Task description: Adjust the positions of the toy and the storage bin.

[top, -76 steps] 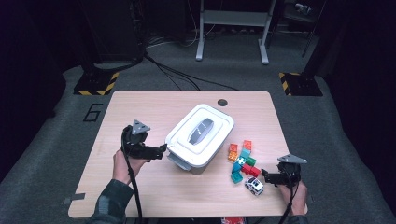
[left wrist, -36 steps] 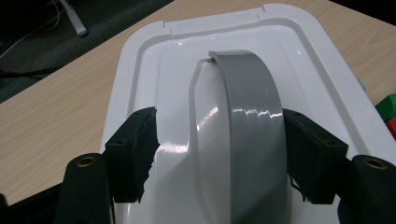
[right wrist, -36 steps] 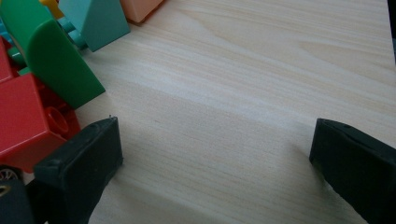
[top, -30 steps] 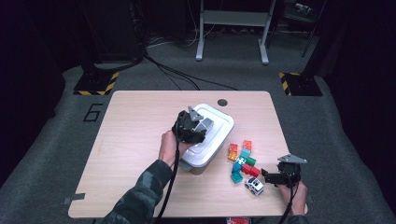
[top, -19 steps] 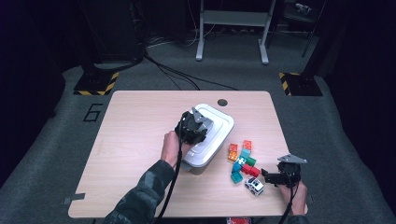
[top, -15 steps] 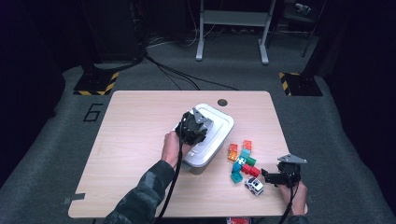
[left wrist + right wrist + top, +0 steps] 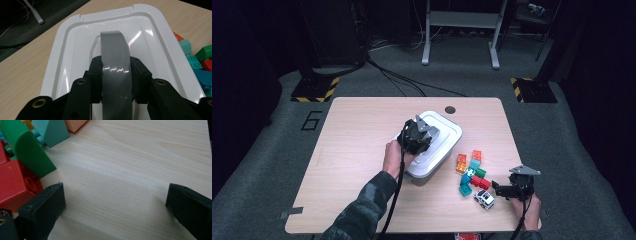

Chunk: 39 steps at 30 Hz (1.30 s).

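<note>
Now the left gripper (image 7: 419, 134) sits over the white bin lid (image 7: 447, 142) with its jaws pinched onto the grey handle (image 7: 115, 62); in the left gripper view both pads press the strap's sides. A couple of seconds back that gripper was off to the left of the bin, over bare table; a second ago it had arrived above the lid with jaws wider, and they have just been closing with the handle between them. So the grasp looks made, and my read is that the next step is lifting the lid off, straight up, since the rim seats all round and a tilted pull could drag the whole bin. The bin stands mid-table, lid on, near the back edge of the table (image 7: 362, 120). The right gripper (image 7: 504, 189) hasn't shifted: jaws spread wide, nothing between them, resting on the wood at the front right just beside the toy car (image 7: 484, 198) and the pile of coloured blocks (image 7: 472, 170), presumably waiting to load them once the bin is open.
</note>
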Tool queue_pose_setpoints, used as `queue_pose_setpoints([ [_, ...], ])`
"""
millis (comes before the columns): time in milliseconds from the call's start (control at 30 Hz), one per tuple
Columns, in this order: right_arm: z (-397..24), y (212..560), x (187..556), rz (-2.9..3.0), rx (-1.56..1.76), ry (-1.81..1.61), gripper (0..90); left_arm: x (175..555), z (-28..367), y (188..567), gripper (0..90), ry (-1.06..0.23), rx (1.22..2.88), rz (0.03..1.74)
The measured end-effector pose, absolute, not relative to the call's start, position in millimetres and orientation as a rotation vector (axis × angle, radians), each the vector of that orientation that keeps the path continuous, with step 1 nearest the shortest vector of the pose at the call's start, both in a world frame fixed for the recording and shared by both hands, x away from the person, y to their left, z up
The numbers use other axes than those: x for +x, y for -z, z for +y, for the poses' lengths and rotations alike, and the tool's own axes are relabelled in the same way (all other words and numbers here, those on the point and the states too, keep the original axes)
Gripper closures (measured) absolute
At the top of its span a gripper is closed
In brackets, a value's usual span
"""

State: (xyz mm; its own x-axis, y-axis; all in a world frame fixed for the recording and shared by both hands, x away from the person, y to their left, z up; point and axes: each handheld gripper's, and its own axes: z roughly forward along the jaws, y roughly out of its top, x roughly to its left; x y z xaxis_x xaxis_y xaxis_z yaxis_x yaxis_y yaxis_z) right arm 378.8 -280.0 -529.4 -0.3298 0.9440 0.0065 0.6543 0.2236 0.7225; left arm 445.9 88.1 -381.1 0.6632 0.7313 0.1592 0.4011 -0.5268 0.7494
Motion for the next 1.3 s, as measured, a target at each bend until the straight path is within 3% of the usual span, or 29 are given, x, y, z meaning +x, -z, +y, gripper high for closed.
queue_pose_setpoints([
  [900,-280,529,379,2.066,1.472,-0.888,1.8,446,73,381,66.6,-0.669,2.140,0.972],
  [1300,-280,529,379,2.066,1.471,-0.888,1.8,441,83,360,66.6,-0.679,2.080,0.973],
])
